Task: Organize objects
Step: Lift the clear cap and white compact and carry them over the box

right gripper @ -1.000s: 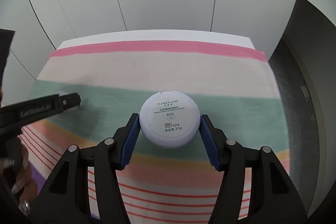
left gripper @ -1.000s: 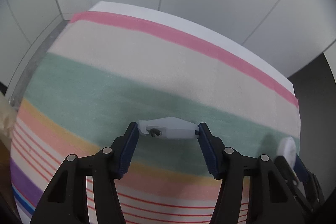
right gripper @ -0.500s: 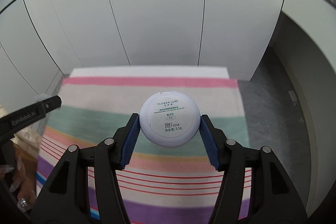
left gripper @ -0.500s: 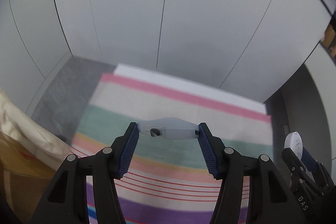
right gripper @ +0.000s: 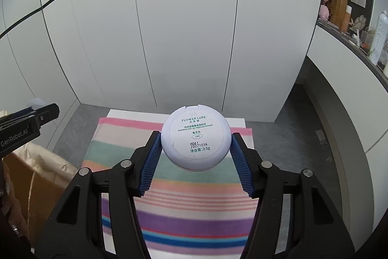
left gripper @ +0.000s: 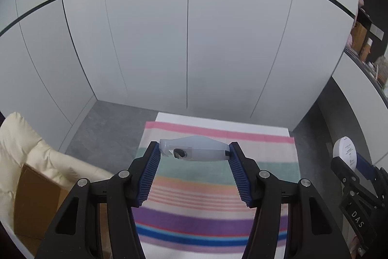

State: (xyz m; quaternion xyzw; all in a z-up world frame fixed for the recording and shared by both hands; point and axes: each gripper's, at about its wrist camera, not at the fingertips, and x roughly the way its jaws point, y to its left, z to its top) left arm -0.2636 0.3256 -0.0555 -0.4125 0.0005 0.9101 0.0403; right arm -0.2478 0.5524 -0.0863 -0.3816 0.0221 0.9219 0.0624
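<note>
My left gripper (left gripper: pixel 194 151) is shut on a small translucent white plastic piece (left gripper: pixel 194 150) with a dark hole, held level high above the striped cloth (left gripper: pixel 213 198). My right gripper (right gripper: pixel 196 140) is shut on a round white powder compact (right gripper: pixel 196 140) with green print facing the camera, also held high above the striped cloth (right gripper: pixel 194 210). The right gripper and the compact (left gripper: pixel 345 154) show at the right edge of the left wrist view. The left gripper (right gripper: pixel 36 118) shows at the left edge of the right wrist view.
The striped cloth covers a small white table (left gripper: pixel 218 120) against white cabinet doors (left gripper: pixel 189 40). A brown cardboard box (left gripper: pixel 34 196) lined with a cream bag (left gripper: pixel 26 145) stands on the floor left of the table. A shelf with bottles (right gripper: pixel 378 40) is at right.
Both grippers have risen well above the table with their objects still held; the cloth now looks small and far below, and the box at left has come into view.
</note>
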